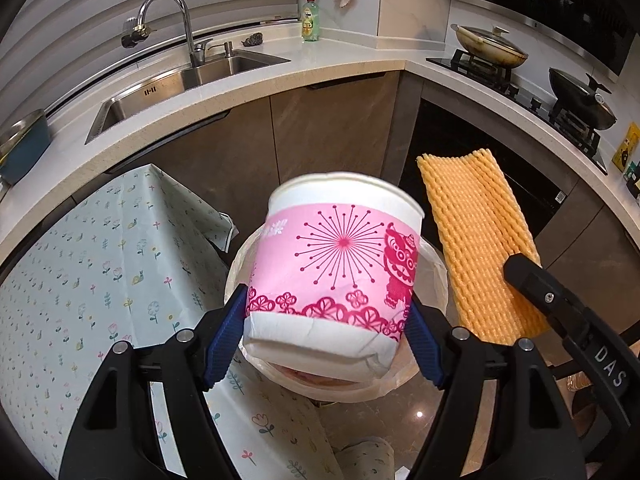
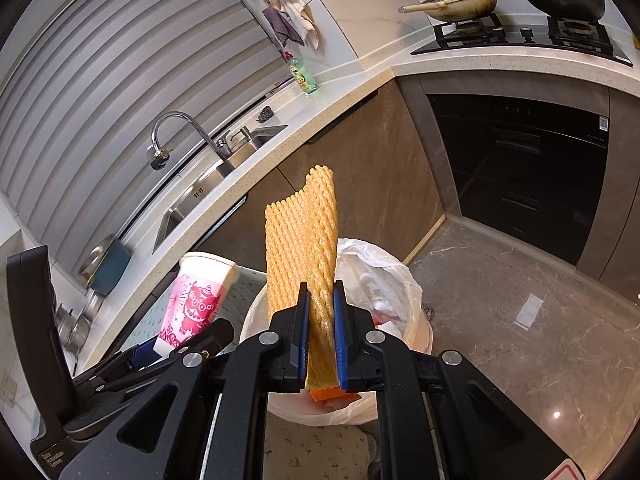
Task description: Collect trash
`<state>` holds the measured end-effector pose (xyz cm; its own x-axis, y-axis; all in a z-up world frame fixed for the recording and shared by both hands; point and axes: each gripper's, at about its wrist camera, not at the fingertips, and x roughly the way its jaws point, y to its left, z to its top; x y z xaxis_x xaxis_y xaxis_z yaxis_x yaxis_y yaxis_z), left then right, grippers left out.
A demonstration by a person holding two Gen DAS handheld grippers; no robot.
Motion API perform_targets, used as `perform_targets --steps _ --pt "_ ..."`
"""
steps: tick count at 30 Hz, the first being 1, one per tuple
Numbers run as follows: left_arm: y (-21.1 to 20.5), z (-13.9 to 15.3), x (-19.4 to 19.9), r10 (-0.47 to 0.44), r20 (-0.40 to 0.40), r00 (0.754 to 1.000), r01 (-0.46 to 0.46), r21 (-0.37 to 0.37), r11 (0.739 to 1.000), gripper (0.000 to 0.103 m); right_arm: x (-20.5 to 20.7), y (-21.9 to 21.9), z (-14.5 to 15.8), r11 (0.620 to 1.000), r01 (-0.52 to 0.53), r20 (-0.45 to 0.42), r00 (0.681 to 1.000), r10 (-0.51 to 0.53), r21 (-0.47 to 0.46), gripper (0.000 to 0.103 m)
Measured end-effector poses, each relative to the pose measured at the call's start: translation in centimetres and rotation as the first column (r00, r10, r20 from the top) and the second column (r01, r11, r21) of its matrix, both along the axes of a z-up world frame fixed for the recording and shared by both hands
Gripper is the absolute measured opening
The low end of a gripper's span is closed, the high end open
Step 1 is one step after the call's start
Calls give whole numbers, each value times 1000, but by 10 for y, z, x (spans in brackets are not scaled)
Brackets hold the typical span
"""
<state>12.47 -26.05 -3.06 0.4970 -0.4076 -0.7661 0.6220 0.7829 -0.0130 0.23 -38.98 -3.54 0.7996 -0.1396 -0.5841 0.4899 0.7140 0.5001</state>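
- Holding both pieces over the bin (image 2: 420, 332), you have the left gripper (image 1: 326, 336) clamped low on the paper cup (image 1: 340, 268) and the right gripper (image 2: 322, 320) pinched shut on the foam sleeve (image 2: 300, 240).
- Centre each piece over the bag's mouth before you let go; the cup sits tilted, so it may tumble.
- Release one at a time.
- Count: one cup, one sleeve, one bin, two grippers, two pans (image 2: 460, 0) on the stove.

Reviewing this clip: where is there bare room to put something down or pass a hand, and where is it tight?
Free: the white countertop between the sink and the stove, and the floor right of the trash bin. Crowded: above the bin, where the paper cup and orange foam net are held.
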Motion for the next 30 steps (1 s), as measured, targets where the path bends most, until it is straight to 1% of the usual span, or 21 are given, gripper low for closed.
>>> perform_targets --steps 4,13,17,19,20,21,22,25,27,30 --pt "2 -7 10 23 -14 1000 -23 6 1000 73 7 0 -3 1000 -9 -10 1000 9 -2 11" --pt "13 -13 21 58 -23 998 -57 6 998 74 20 5 -9 999 -34 -35 999 34 -9 11" --pt "17 -13 22 67 -18 998 -67 7 998 76 26 9 -10 999 -50 -43 998 49 -11 11" --pt "19 -12 21 73 -9 997 -73 7 997 80 28 10 -10 998 -59 -48 997 58 -12 13" --pt "20 -12 21 79 -1 997 -79 7 997 82 30 11 -10 998 -65 -51 997 64 -13 16" --pt "21 -11 21 85 5 996 -85 9 996 86 32 12 -10 997 -72 -56 996 71 -16 16" --pt "23 -10 20 92 12 996 -92 8 996 88 34 14 -9 997 -77 -59 995 76 -21 16" --pt "31 -10 22 117 16 993 -117 6 993 89 43 19 -9 994 -99 -78 992 96 -45 19" --pt "37 -12 25 129 2 992 -129 1 992 89 46 22 -8 993 -106 -88 991 100 -60 24" --pt "45 -13 27 145 2 989 -145 3 989 89 47 26 -6 992 -108 -83 991 103 -68 31"
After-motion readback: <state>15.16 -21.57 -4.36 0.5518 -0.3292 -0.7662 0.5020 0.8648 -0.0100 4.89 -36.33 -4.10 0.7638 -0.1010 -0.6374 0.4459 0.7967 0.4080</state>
